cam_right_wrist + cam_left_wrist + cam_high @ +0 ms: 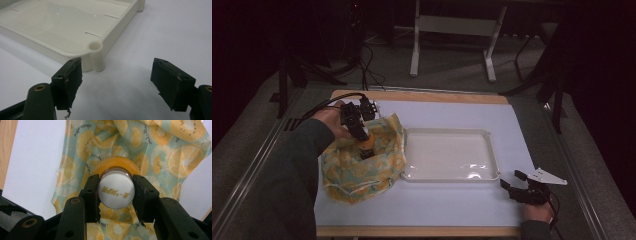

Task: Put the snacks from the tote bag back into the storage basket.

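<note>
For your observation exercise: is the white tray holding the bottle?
No, the white tray lies bare, and the bottle stands on the fruit-print cloth, clamped by the left gripper.

A white-covered table [452, 205] carries a citrus-print cloth [382, 170] beside a cream tray [494, 155].

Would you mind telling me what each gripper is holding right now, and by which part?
The left gripper clamps the orange bottle by its white cap, over the patterned cloth. The right gripper holds nothing.

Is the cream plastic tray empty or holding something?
Empty: the cream plastic tray shows a bare floor in the high view and the right gripper view.
</note>
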Tool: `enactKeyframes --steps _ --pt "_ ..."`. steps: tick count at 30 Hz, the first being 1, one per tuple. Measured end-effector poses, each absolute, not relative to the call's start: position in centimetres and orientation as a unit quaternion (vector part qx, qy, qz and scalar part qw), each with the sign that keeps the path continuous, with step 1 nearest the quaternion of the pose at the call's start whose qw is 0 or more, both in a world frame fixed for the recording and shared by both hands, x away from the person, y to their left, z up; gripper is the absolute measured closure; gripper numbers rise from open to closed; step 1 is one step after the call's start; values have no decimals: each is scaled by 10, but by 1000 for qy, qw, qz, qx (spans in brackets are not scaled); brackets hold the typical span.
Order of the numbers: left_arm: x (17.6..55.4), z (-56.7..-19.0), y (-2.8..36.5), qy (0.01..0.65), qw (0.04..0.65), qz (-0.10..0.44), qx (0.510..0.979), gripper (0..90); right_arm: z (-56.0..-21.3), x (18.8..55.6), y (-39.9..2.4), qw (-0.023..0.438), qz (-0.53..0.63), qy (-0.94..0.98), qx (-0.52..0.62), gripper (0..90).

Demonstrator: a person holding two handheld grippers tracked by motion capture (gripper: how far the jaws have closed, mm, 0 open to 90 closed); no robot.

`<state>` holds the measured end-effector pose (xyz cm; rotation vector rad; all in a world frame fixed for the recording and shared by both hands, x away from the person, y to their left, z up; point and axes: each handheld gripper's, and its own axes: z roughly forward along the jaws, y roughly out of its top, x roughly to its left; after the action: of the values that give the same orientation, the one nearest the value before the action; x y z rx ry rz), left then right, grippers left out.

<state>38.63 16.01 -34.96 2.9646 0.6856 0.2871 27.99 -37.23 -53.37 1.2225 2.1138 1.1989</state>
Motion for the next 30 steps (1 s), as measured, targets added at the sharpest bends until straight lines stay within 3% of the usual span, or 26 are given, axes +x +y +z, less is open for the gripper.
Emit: enactKeyframes --steps 30 --pt "384 -314 149 226 56 83 969 595 -534 280 -373 209 433 759 439 246"
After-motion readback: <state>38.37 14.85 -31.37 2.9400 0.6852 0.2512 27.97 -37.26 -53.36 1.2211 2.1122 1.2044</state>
